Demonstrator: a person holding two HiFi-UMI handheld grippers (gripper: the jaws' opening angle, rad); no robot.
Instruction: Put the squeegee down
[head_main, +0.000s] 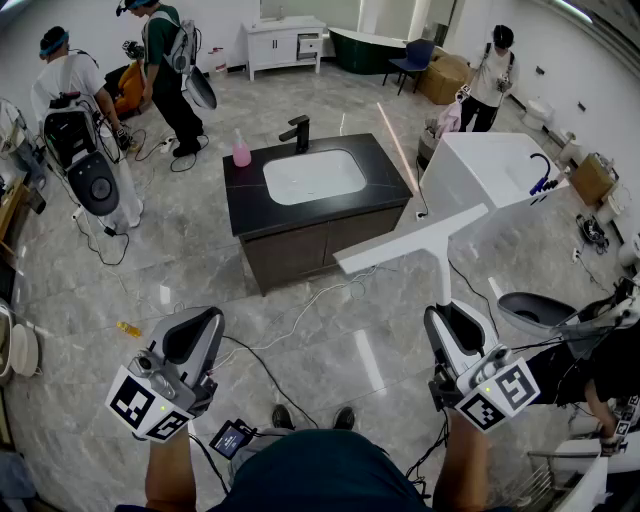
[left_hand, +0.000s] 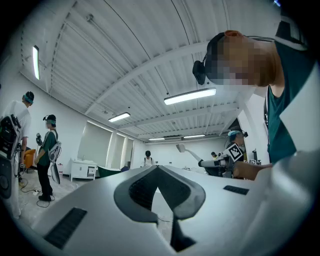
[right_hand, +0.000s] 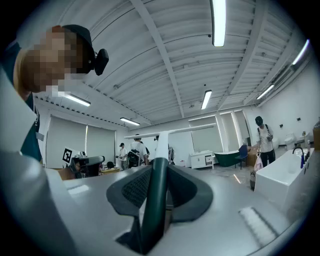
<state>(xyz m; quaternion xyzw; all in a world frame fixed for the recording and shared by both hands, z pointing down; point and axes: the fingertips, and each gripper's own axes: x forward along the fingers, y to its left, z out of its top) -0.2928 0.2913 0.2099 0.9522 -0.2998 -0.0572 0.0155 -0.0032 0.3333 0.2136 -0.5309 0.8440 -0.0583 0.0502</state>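
The squeegee (head_main: 410, 240) is white and T-shaped, with its wide blade held out over the floor in front of the vanity. My right gripper (head_main: 455, 318) is shut on its dark handle (right_hand: 156, 200), which runs straight up between the jaws; the white blade (right_hand: 172, 132) crosses above them. The squeegee touches nothing else. My left gripper (head_main: 192, 338) hangs at the lower left with its jaws together at the tips and nothing between them (left_hand: 157, 169). In the left gripper view the right gripper (left_hand: 220, 161) and the squeegee (left_hand: 183, 148) show off to the right.
A black-topped vanity (head_main: 250, 205) with a white sink and a pink bottle (head_main: 241, 150) stands ahead. A white bathtub (head_main: 490, 165) is at the right, a toilet (head_main: 535, 310) nearer. Cables (head_main: 300, 315) cross the marble floor. Other people (head_main: 75, 120) stand at the back.
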